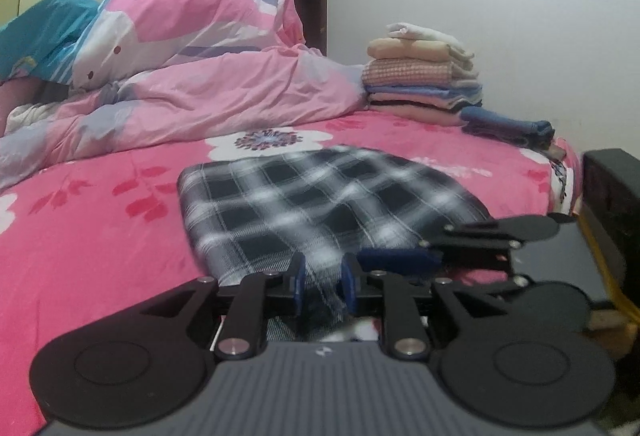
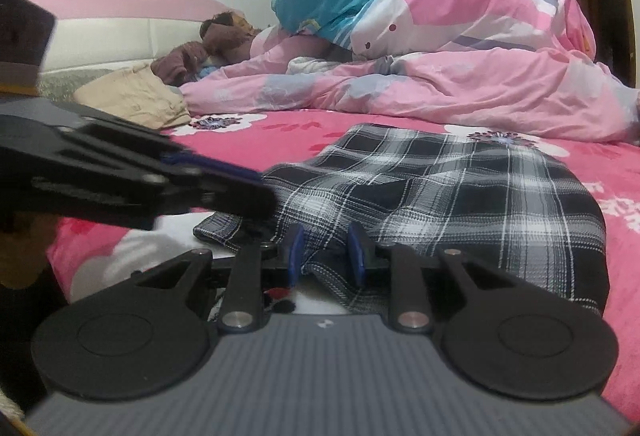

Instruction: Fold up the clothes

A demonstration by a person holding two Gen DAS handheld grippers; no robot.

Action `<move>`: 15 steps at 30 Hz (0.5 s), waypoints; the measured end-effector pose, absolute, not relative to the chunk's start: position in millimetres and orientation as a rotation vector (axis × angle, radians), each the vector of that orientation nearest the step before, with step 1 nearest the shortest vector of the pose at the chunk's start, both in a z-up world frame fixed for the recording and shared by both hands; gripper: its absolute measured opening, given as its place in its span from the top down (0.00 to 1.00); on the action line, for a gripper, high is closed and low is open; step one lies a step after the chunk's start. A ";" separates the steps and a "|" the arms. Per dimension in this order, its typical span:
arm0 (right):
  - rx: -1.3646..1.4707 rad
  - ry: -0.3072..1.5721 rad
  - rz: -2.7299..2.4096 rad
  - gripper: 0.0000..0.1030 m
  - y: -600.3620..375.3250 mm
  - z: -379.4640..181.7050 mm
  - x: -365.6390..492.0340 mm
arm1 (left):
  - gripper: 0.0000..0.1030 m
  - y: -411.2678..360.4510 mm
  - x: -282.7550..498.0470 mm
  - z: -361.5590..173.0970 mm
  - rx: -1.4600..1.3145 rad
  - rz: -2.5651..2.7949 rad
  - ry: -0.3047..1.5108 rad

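A black-and-white plaid garment lies folded on the pink flowered bedsheet. In the left wrist view my left gripper is at the garment's near edge. A bunched strip of plaid fills the narrow gap between its blue pads. My right gripper lies just to its right, low on the same edge. In the right wrist view the plaid garment spreads ahead, and my right gripper has a fold of its near edge pinched between the pads. My left gripper reaches in from the left, blurred.
A stack of folded clothes and a rolled blue item sit at the bed's far right by the wall. A heaped pink quilt fills the back. A beige garment and brown clothing lie near the headboard. Dark furniture stands beside the bed.
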State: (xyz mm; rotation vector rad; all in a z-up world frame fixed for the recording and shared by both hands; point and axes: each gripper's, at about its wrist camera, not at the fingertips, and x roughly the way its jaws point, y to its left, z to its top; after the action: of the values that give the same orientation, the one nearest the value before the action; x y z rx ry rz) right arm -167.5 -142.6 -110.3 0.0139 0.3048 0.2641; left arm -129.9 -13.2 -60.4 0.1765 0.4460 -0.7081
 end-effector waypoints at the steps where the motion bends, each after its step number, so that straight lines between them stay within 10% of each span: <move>1: 0.018 0.303 0.266 0.79 -143.6 -109.8 -168.8 | 0.80 -13.9 -127.2 -63.2 0.172 -0.705 0.454; 15: 0.027 0.277 0.092 0.79 -190.3 -73.5 -195.8 | 0.69 -17.3 -123.4 -74.6 0.166 -0.701 0.464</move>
State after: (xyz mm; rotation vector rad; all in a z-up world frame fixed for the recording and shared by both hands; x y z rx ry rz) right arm -195.8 -190.3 -73.5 0.0273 0.2769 0.0925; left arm -123.4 -17.3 -74.6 0.1656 0.4639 -0.7005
